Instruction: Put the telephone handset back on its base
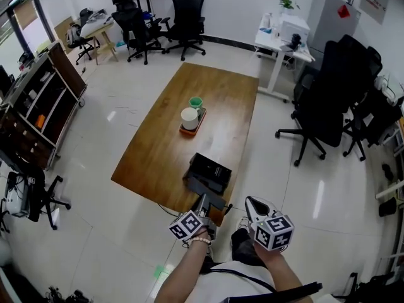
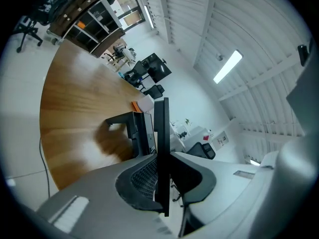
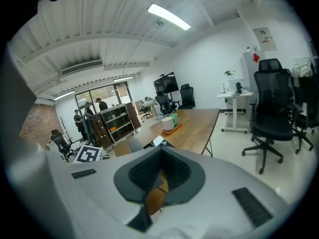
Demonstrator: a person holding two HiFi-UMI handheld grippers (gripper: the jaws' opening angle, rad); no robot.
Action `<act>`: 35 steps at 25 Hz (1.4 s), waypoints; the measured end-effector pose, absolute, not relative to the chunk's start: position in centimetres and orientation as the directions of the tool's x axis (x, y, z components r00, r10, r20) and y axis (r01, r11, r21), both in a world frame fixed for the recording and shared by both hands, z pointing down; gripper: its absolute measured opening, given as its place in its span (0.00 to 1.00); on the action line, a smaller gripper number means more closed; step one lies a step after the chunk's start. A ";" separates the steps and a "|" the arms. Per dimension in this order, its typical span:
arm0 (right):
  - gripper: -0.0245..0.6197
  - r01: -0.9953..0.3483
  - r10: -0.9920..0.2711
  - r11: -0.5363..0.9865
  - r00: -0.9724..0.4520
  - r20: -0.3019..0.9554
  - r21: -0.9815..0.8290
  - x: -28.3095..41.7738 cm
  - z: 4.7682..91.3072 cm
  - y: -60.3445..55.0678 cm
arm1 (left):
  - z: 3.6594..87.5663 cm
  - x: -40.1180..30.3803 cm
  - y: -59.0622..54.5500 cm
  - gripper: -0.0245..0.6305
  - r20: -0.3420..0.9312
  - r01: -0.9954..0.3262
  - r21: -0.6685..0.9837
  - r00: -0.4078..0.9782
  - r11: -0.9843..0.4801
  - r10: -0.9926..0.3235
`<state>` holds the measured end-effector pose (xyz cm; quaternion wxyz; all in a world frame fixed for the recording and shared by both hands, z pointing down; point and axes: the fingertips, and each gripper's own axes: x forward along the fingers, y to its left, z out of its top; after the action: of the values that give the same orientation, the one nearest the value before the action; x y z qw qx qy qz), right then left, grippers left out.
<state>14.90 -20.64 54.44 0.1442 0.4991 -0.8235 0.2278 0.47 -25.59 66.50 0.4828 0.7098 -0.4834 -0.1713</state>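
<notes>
The head view looks steeply down from above the near end of the worktop [image 1: 164, 137]. The left gripper view, rolled sideways, sits near the telephone base [image 1: 210, 171]; the right gripper view looks level along it. All 3 share the worktop.

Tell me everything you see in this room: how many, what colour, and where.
table: one, brown wood, room centre
tray: one, orange, mid-table
white cup: one, white, on tray
green cup: one, green, on tray
telephone base: one, black, table's near end
handset: one, dark grey, beside base
office chairs: several, black, around room
shelf unit: one, dark brown, left side
left hand-held gripper: one, white, shut on handset
right hand-held gripper: one, white, shut, empty
</notes>
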 end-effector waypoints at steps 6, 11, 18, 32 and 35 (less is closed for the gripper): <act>0.04 -0.854 -0.703 0.464 -0.516 0.488 -0.236 15.2 55.3 -23.8 | 67.4 0.9 -27.6 0.14 0.163 -0.450 0.892 0.421 -0.050 -0.892; 0.04 -0.830 -0.672 0.512 -0.547 0.498 -0.220 15.2 55.8 -26.3 | 68.7 0.1 -28.9 0.14 0.177 -0.459 0.888 0.367 -0.013 -0.913; 0.04 -0.804 -0.642 0.548 -0.580 0.500 -0.229 15.1 56.4 -28.3 | 70.3 -0.3 -30.0 0.14 0.179 -0.456 0.890 0.338 0.005 -0.924; 0.04 -0.802 -0.620 0.534 -0.587 0.520 -0.268 16.0 57.6 -30.1 | 71.5 0.3 -31.5 0.14 0.145 -0.420 0.907 0.348 -0.016 -0.926; 0.04 -0.801 -0.615 0.534 -0.587 0.526 -0.270 16.0 57.8 -30.1 | 71.5 0.1 -31.6 0.14 0.143 -0.422 0.906 0.346 -0.018 -0.927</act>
<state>15.97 -30.08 57.76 0.1873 0.4139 -0.8555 0.2482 0.11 -31.60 71.46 0.4824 0.6636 -0.5082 -0.2619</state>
